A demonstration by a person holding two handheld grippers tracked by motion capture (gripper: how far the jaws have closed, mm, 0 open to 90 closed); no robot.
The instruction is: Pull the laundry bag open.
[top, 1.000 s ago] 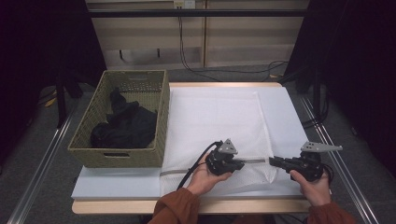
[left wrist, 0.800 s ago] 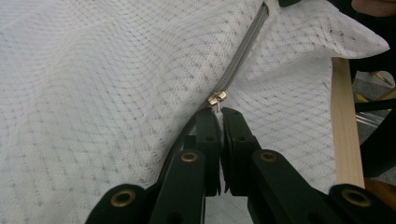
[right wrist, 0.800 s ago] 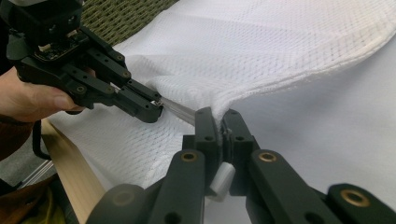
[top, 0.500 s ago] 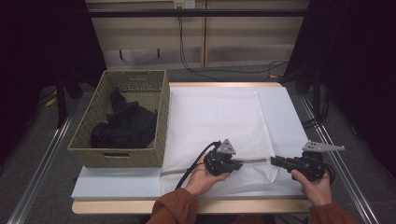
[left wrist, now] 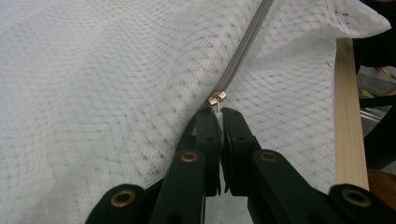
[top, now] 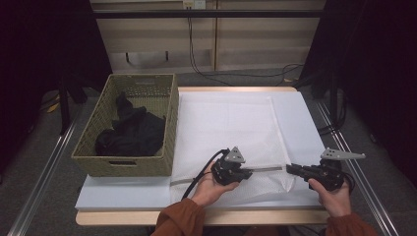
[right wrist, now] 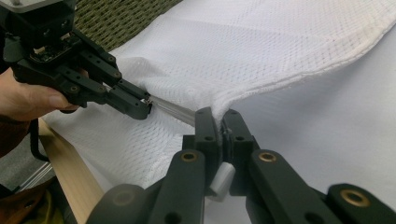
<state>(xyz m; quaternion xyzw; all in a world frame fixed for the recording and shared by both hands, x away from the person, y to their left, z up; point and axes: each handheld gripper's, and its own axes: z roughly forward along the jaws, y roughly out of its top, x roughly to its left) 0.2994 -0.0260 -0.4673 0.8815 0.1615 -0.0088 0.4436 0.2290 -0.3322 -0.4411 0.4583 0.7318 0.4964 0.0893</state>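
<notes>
So the white mesh laundry bag (top: pixel 231 132) lies flat on the table (top: pixel 123 194), taking up the middle and right of the top, with its zipper (top: pixel 265 169) running along the near edge. The left gripper (top: pixel 244 173) has its jaws pinched tight on the little metal zipper pull (left wrist: pixel 217 98); in the left gripper view you can see the pull poking out right at the jaw tips. The right gripper (top: pixel 290 168) is clamped shut on the mesh at the bag's near right corner, where the fabric bunches up a bit. The two grippers face each other along the zipper line, near each other but not touching.

Room-wise: the near wooden table edge (left wrist: pixel 348 112) is just beside both hands, so not much slack there. Far side of the bag is wide open. On the left sits a woven basket (top: pixel 147 164) with dark clothes (top: pixel 130 132) piled in it, well apart from the left gripper. The table has a pale cover, metal rails run along both sides on the floor, and cables hang against the back wall.
</notes>
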